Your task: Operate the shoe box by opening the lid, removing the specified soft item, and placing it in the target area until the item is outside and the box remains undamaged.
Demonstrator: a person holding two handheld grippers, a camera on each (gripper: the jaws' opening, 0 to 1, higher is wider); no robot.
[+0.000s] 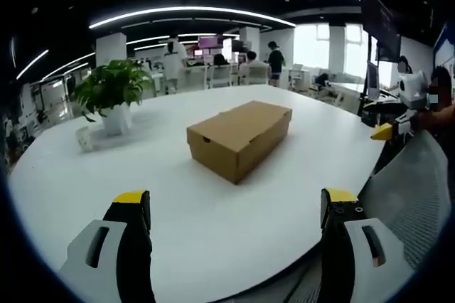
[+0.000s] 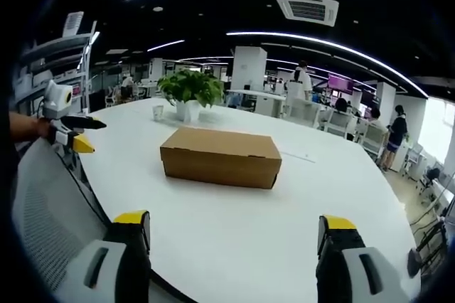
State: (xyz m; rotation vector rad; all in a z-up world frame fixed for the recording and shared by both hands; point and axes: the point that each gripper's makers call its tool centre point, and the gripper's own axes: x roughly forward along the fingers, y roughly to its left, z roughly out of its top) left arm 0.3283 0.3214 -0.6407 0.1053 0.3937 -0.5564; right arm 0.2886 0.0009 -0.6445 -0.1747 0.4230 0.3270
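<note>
**Closed shoe box on a white office table**

Open-plan office with ceiling light strips, desks and people in the background surrounds a broad white table (image 1: pixel 213 232). At its middle sits the brown shoe box (image 1: pixel 239 138), lid shut. A potted plant (image 1: pixel 112 93) stands at 10 o'clock from it in the left gripper view. The left gripper (image 1: pixel 238 207) and right gripper (image 2: pixel 234 228) hover near the table edge, fingers spread, empty.

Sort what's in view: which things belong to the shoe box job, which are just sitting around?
Job:
- shoe box, lid closed, on the white table
- left gripper, open
- right gripper, open

Lying about:
- potted plant
- small cup beside the plant
- mesh chair at the table edge
- people and desks in the background
</note>
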